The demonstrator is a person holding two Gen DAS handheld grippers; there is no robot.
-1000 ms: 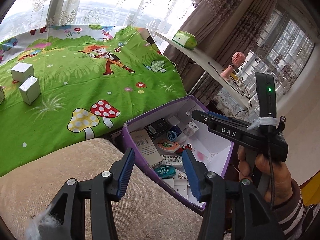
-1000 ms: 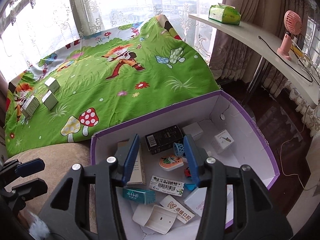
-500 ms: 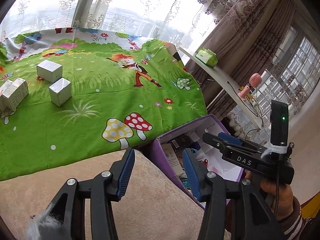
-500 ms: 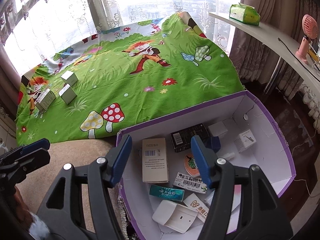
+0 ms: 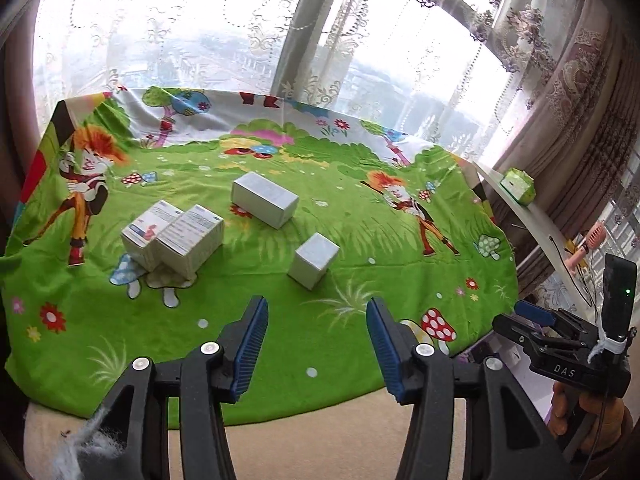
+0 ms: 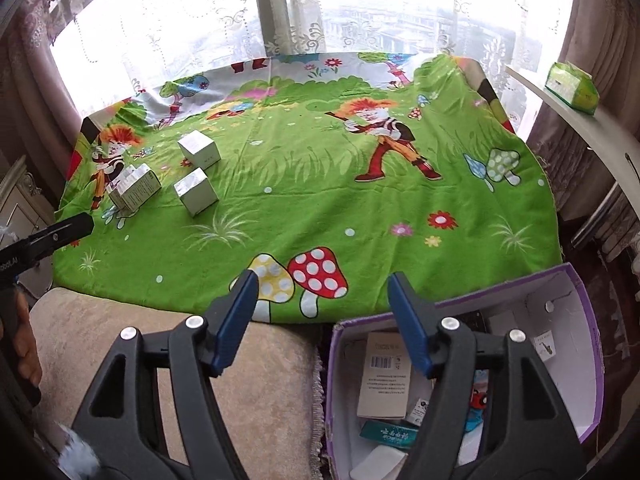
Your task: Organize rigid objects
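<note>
Several small boxes lie on the green cartoon cloth point(image 5: 360, 248): a silver cube point(image 5: 313, 261), a long silver box point(image 5: 265, 199) and two printed white boxes point(image 5: 176, 236) side by side. My left gripper point(image 5: 316, 334) is open and empty, hovering short of the silver cube. My right gripper point(image 6: 320, 320) is open and empty above the cloth's near edge, beside the purple-rimmed cardboard box point(image 6: 592, 344) that holds several small packs, among them a beige carton point(image 6: 382, 376). The silver cube also shows in the right wrist view point(image 6: 196, 191).
A beige cushion point(image 6: 256, 392) lies in front of the cloth. A white shelf point(image 6: 580, 120) at the right carries a green tissue pack point(image 6: 572, 88) and a pink fan point(image 5: 588, 244). Curtained windows stand behind. The right gripper's body point(image 5: 568, 352) shows at the left view's lower right.
Both grippers swung left and up, away from the purple box toward the cloth. The boxes on the cloth now sit central in the left view. The right jaws opened wider.
</note>
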